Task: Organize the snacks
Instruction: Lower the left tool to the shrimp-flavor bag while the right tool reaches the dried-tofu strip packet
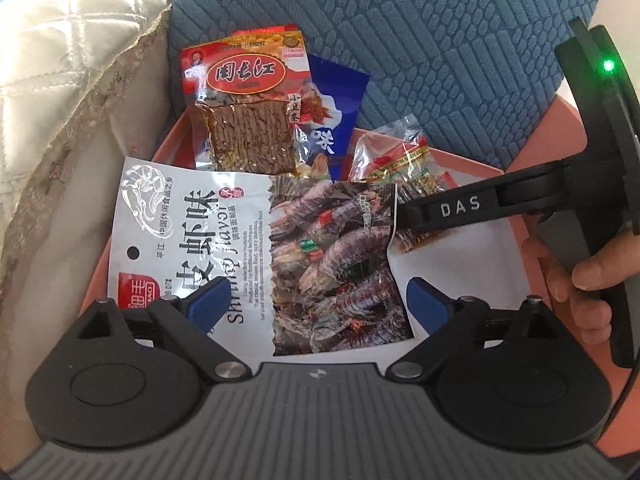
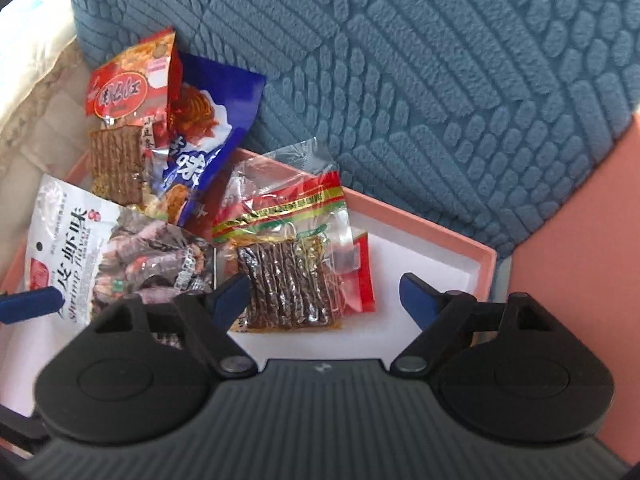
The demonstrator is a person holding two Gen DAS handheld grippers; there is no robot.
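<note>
A pink box with a white floor (image 1: 460, 264) (image 2: 420, 248) holds several snack packs. A white shrimp-flavour pack (image 1: 256, 256) (image 2: 100, 248) lies flat at the near left. A red dried-tofu-strip pack (image 1: 244, 108) (image 2: 124, 128) and a blue pack (image 1: 332, 116) (image 2: 208, 136) lean at the back. A clear pack with a red-green band (image 1: 400, 156) (image 2: 292, 248) lies in the middle. My left gripper (image 1: 316, 304) is open over the shrimp pack. My right gripper (image 2: 324, 296) is open over the clear pack; it also shows in the left wrist view (image 1: 408, 216).
A blue textured cushion (image 1: 400, 40) (image 2: 400, 60) stands right behind the box. A cream quilted fabric (image 1: 60, 100) lies to the left. A pink surface (image 2: 568, 208) lies to the right of the box.
</note>
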